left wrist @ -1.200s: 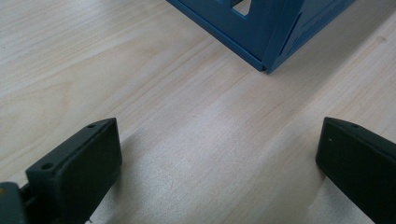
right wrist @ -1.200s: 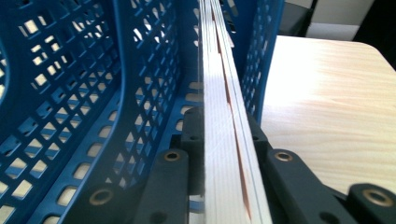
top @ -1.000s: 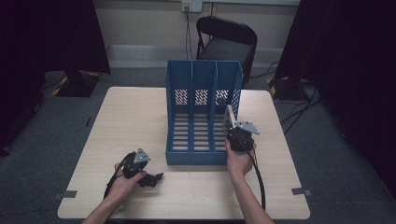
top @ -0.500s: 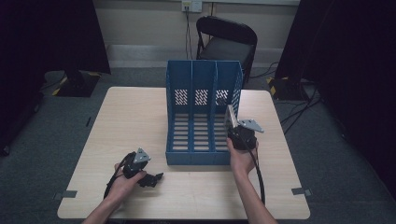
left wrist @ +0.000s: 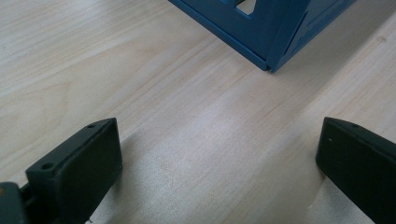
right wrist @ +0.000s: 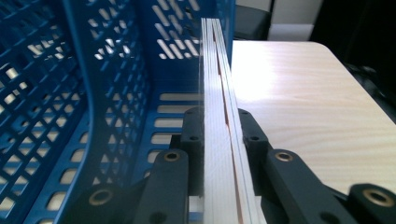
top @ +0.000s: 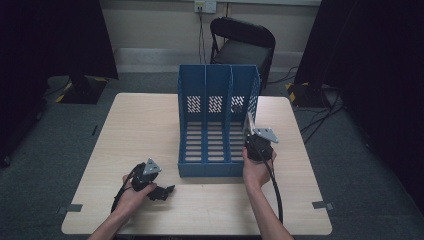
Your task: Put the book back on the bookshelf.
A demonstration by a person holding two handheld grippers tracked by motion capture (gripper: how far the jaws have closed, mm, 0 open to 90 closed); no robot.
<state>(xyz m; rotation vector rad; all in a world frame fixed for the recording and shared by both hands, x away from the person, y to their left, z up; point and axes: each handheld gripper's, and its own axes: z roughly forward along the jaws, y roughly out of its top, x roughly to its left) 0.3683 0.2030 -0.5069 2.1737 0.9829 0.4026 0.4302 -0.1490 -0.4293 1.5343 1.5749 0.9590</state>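
A blue three-slot file holder (top: pixel 216 125) stands in the middle of the wooden table (top: pixel 145 125). My right gripper (top: pixel 252 134) is at its right side, shut on a thin pale stack of flat sheets (top: pixel 248 122). In the right gripper view the stack (right wrist: pixel 217 116) stands on edge between the jaws of my right gripper (right wrist: pixel 219 123), just inside the holder's right wall (right wrist: pixel 93 70). My left gripper (top: pixel 164 192) rests on the table near the holder's front left corner. In the left gripper view it (left wrist: pixel 219 158) is open over bare wood, with the holder's corner (left wrist: pixel 275 28) ahead.
A black folding chair (top: pixel 242 42) stands beyond the table's far edge. Dark curtains hang at both sides and cables run across the floor at the right. Bare tabletop lies left of the holder and along the front edge.
My right gripper has edged slightly farther away with the stack in it. My left gripper has stayed still.
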